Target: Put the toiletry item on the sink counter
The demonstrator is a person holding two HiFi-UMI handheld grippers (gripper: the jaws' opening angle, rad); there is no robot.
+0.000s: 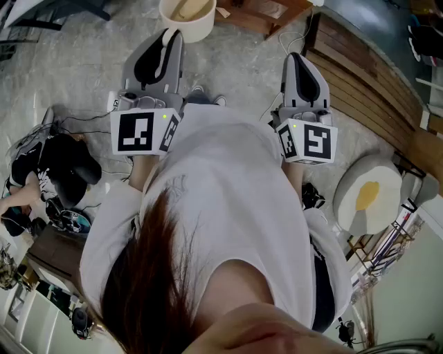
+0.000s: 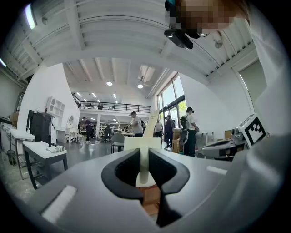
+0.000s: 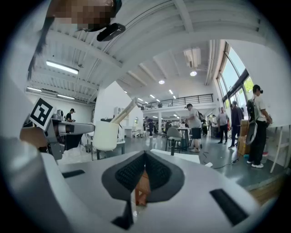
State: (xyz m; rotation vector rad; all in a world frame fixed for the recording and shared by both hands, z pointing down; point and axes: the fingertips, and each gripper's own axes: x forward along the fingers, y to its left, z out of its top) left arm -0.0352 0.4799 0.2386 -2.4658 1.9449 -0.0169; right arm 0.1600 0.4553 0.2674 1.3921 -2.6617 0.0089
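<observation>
The person (image 1: 228, 207) stands with both tools held level at chest height. This looks like carrying rather than placing, since no sink table shows in any view. The left gripper (image 1: 173, 33) is closed to a narrow gap on the near wall of a cream cup (image 1: 185, 21), one jaw inside the rim and one outside. That pinch keeps the cup upright, mouth up, out over the grey floor (image 1: 83, 62). A pale stick (image 3: 125, 111), likely a toothbrush, stands in the cup with its long axis slanting up past the rim. The right gripper (image 1: 296, 61) rides alongside, jaws together on nothing, apparently kept free.
</observation>
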